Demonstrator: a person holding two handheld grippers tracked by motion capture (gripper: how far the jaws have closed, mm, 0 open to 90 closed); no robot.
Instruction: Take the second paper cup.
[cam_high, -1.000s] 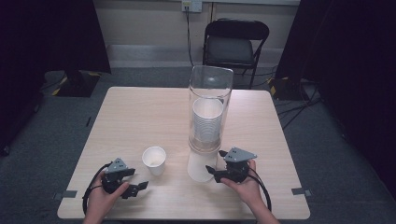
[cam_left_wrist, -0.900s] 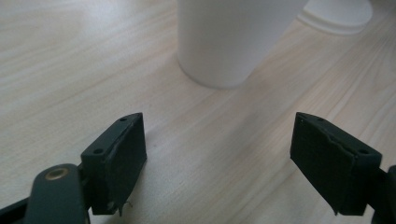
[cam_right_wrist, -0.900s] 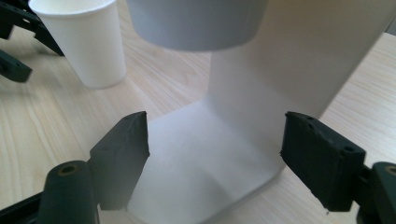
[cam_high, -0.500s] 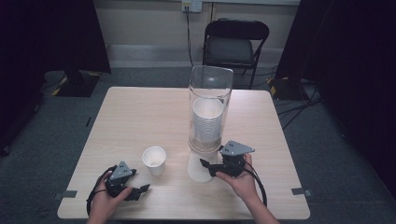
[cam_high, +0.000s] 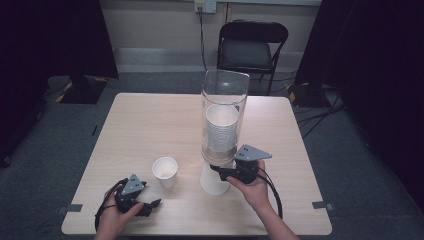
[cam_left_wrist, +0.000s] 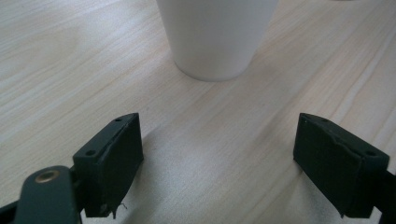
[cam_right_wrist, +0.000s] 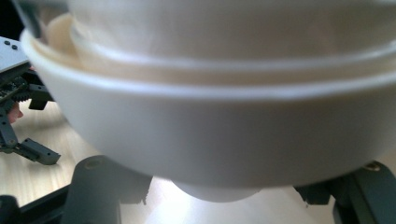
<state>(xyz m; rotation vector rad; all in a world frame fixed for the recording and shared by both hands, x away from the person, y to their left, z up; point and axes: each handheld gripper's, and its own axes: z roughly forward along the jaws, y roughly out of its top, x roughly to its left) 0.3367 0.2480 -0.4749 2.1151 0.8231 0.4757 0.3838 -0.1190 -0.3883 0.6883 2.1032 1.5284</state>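
Right tongs (cam_high: 226, 172) flank the lowest cup (cam_high: 212, 181) under the dispenser (cam_high: 224, 117) at the desk's (cam_high: 150, 120) five o'clock; grip unclear. Left tongs (cam_left_wrist: 219, 163) rest spread near a loose cup (cam_high: 165, 171). Best pulled straight down, gently.

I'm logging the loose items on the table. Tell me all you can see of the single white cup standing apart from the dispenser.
The white cup is a plain, tapered disposable cup, paper by the look of it, upright with its mouth open and seemingly empty. It stands alone on the wooden table, left of the clear dispenser, just ahead of the open left tool, untouched.
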